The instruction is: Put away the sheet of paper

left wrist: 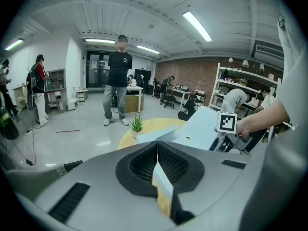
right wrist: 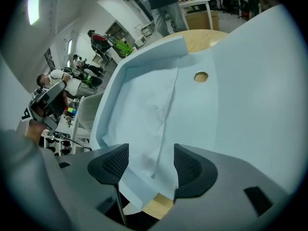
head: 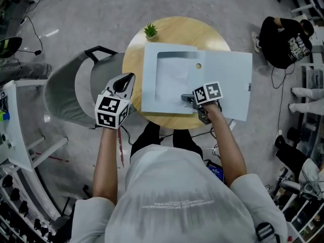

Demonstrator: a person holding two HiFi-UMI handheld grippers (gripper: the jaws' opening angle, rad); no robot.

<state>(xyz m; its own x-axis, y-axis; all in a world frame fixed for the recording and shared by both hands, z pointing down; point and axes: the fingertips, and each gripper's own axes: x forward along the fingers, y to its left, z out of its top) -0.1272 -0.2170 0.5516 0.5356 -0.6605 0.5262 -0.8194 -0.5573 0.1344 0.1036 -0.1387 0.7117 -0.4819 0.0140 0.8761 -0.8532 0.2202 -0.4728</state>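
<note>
A pale blue folder lies open on the round wooden table. A white sheet of paper rests in its left half. My right gripper hangs over the folder's near edge, pointing steeply down. In the right gripper view its jaws stand open, with the near end of the paper below the gap and neither pad pressing on it. My left gripper hovers just off the table's left rim, beside the folder, its jaws shut with nothing clearly held.
A small potted plant stands at the table's far left edge. A grey chair sits left of the table. A round stud marks the folder's fold. One person stands beyond the table; another crouches at the right.
</note>
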